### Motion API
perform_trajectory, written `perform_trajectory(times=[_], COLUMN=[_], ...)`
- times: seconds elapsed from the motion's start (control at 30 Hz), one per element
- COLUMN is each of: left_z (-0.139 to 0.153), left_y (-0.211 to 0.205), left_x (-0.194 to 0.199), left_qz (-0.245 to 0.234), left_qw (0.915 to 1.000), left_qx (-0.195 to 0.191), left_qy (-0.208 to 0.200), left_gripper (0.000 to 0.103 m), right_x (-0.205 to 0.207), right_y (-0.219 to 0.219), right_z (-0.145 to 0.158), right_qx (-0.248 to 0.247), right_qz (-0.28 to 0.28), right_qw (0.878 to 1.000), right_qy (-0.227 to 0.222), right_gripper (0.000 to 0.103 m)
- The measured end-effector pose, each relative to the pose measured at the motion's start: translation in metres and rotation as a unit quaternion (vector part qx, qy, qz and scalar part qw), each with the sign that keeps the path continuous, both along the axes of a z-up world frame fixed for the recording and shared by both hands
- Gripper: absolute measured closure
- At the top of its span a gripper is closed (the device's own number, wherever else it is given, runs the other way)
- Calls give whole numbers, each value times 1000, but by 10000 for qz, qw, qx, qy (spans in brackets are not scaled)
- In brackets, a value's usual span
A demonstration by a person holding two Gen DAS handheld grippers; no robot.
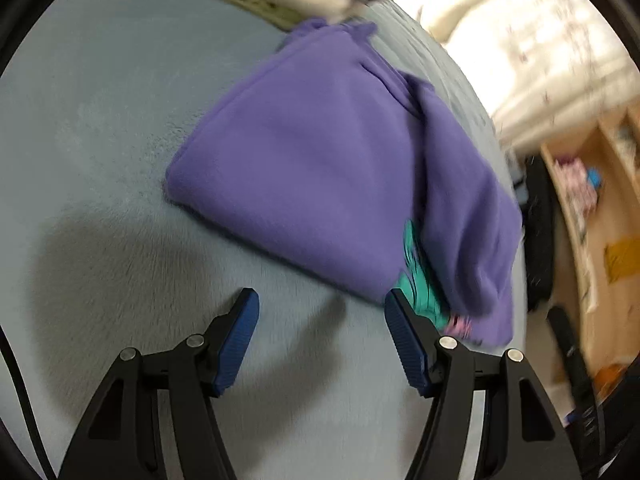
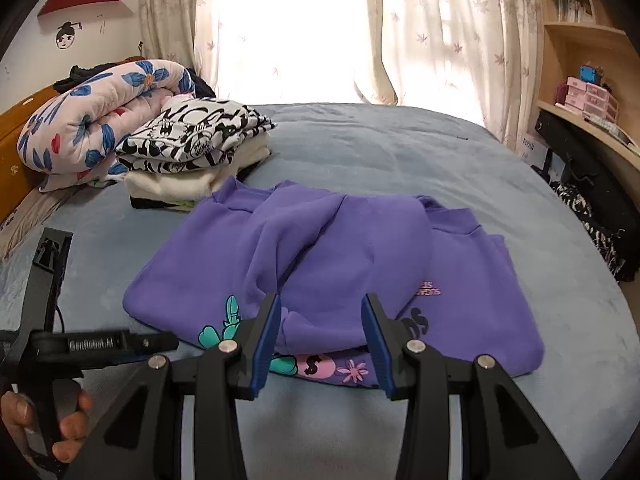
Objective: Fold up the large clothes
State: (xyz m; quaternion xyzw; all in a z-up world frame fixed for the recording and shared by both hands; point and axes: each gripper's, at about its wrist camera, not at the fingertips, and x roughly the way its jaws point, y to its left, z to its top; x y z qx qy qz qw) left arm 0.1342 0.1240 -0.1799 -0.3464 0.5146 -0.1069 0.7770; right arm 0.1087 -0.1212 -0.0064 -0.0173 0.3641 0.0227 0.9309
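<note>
A purple sweatshirt (image 2: 340, 248) lies folded on the grey-blue bed (image 2: 400, 148), with teal and pink prints showing along its near edge. My right gripper (image 2: 322, 300) is low over that near edge. Its jaws stand apart, the top purple fold shows between them, and the pads do not press on it. In the left wrist view the sweatshirt (image 1: 320, 168) lies just ahead. My left gripper (image 1: 322, 296) is open over bare bedding at its near edge, the right finger (image 1: 404, 332) beside the teal print. A hand (image 2: 44, 420) holds the left tool's black body (image 2: 96, 344).
A stack of folded clothes (image 2: 196, 140), black-and-white on cream, sits at the back left beside a rolled floral quilt (image 2: 92, 120). Curtains (image 2: 440, 32) hang behind the bed. Wooden shelves (image 2: 580, 40) and dark items (image 2: 592, 208) line the right side.
</note>
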Motion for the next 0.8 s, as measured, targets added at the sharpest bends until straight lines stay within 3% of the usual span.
perform_trajectory(times=[0.17, 0.47, 0.53, 0.57, 0.6, 0.7, 0.8], left_z=[-8, -1, 4, 5, 8, 20, 36], left_y=[8, 13, 17, 24, 24, 21, 11], left_x=[18, 62, 68, 68, 67, 59, 58], left_qz=[330, 575, 652, 684, 750, 779, 680], left_qw=[9986, 9967, 9955, 9949, 9941, 9911, 9873], left_qx=[-71, -156, -190, -199, -151, 62, 404], left_qy=[-412, -553, -667, -715, -765, -1082, -1381], left_gripper=[39, 39, 40, 42, 55, 77, 84], right_x=[11, 36, 46, 54, 59, 81, 97], right_y=[-5, -9, -11, -10, -9, -1, 4], right_z=[-11, -19, -16, -14, -14, -19, -36], right_qx=[178, 233, 230, 204, 162, -5, 101], right_qz=[37, 71, 71, 100, 93, 138, 241], right_qw=[9998, 9995, 9995, 9995, 9996, 9993, 9981], right_qy=[93, 221, 192, 200, 222, 354, 564], right_gripper=[61, 61, 67, 73, 77, 86, 89])
